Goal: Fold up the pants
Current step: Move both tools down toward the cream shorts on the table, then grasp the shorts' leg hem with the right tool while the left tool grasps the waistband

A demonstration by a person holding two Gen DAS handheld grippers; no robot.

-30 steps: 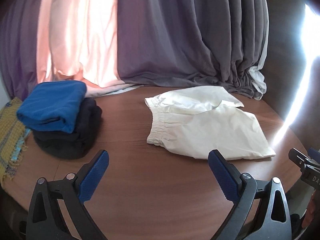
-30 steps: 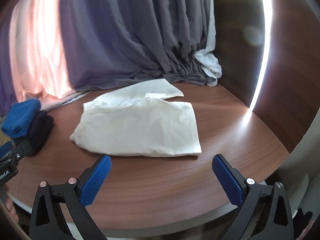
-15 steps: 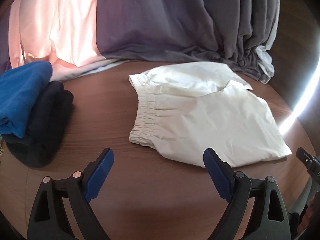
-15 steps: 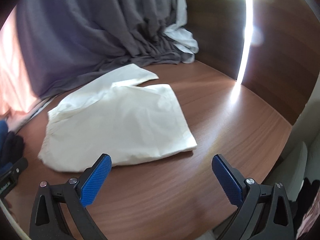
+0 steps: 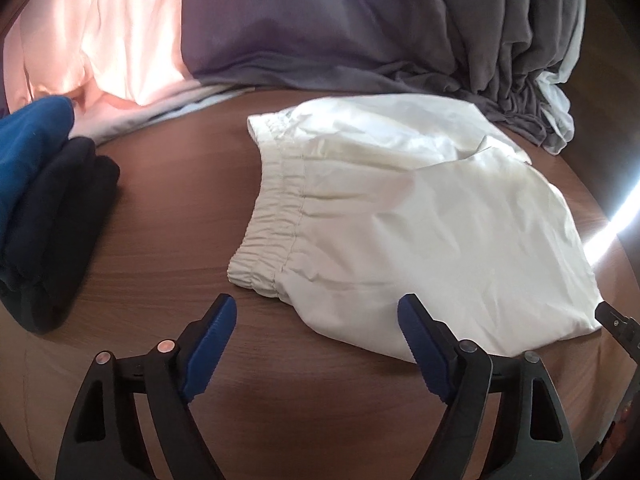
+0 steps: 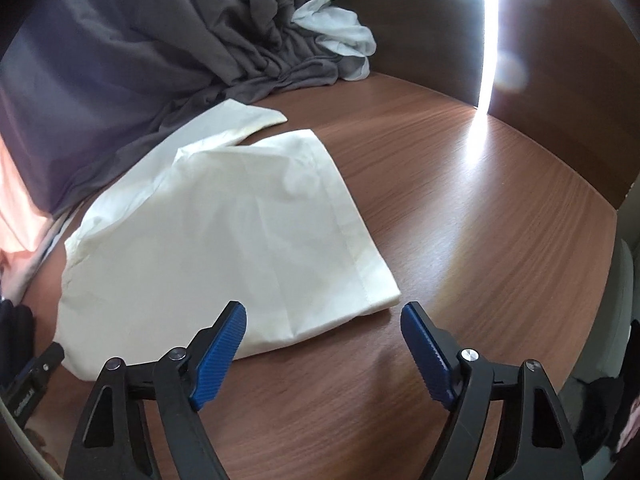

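white pants (image 5: 420, 232), far leg (image 6: 240, 120) partly hidden

Backlit curtain (image 5: 100, 40) glow, glare streak, fisheye-warped edges

Both wrist views look forward, low and close over the surface (image 5: 160, 216); they share the white pants (image 5: 420, 232), seen from opposite ends.

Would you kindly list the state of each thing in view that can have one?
White shorts: lying flat on the table, already folded in half, one leg over the other, not gripped.
Left gripper: open, holding nothing, near the waistband corner.
Right gripper: open, holding nothing, near the hem corner.
Blue and black clothes: folded and stacked.
Grey curtain: drawn, its bottom bunched on the table.
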